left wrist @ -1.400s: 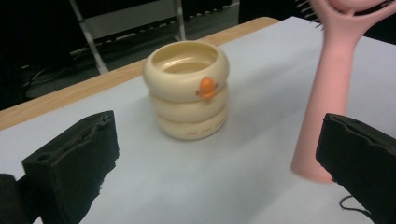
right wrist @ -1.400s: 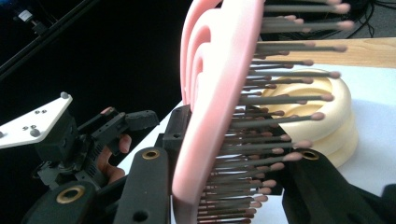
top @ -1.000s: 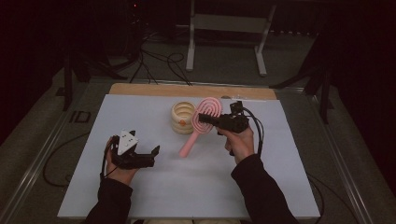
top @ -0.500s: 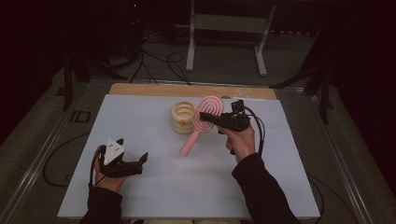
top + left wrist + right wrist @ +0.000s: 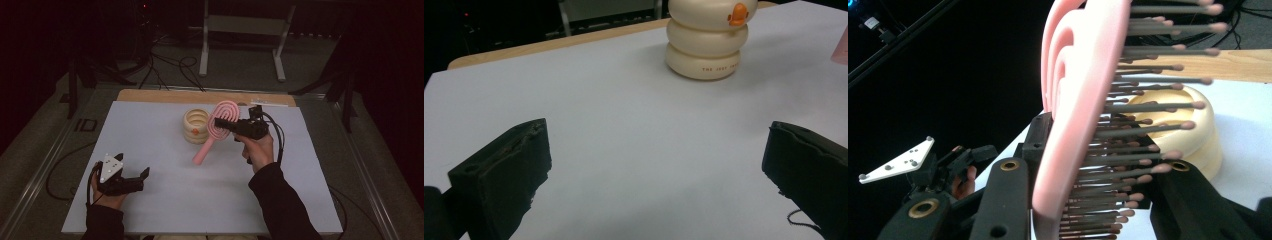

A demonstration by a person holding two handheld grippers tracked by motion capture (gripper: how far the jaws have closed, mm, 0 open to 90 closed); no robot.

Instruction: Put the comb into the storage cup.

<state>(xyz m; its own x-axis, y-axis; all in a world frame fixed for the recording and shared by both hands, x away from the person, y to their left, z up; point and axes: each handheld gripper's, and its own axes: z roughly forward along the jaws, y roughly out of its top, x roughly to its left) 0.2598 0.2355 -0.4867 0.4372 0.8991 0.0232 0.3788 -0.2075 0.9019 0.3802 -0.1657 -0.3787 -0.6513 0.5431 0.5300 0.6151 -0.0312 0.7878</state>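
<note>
Two tools are in play over the pale counter (image 5: 165, 210), and the right tool (image 5: 220, 123) has the goods: its jaws are clamped on the head of a pink hairbrush (image 5: 216, 131), lifted clear of the counter. In the right gripper view the brush (image 5: 1068, 150) sits squarely between the black jaws, one on its smooth ridged back, the other against the bristles (image 5: 1148, 105). That is a fair place to hold: the head is the broad, stiff part, though the pins will probably give a little, so the bite may feel springy on that side. It looks like light moulded plastic, not fragile, perhaps a touch slick on the back.

Its long axis runs on a slant: head up in the jaws, handle hanging down and away, towards the person and towards the left tool's side, with the tip low over the counter. With all that handle out beyond the jaws, I'd expect it to pivot if the squeeze slackens.

Just beside the right tool, on its far-left side, stands the cream ringed cup (image 5: 196, 126), touching nothing I can make out.

Well away, near the front edge, the left tool (image 5: 146, 176) rests low with its jaws spread wide and nothing between them; from it, the cup (image 5: 707, 40) stands ahead, with its orange beak (image 5: 738, 13).
</note>
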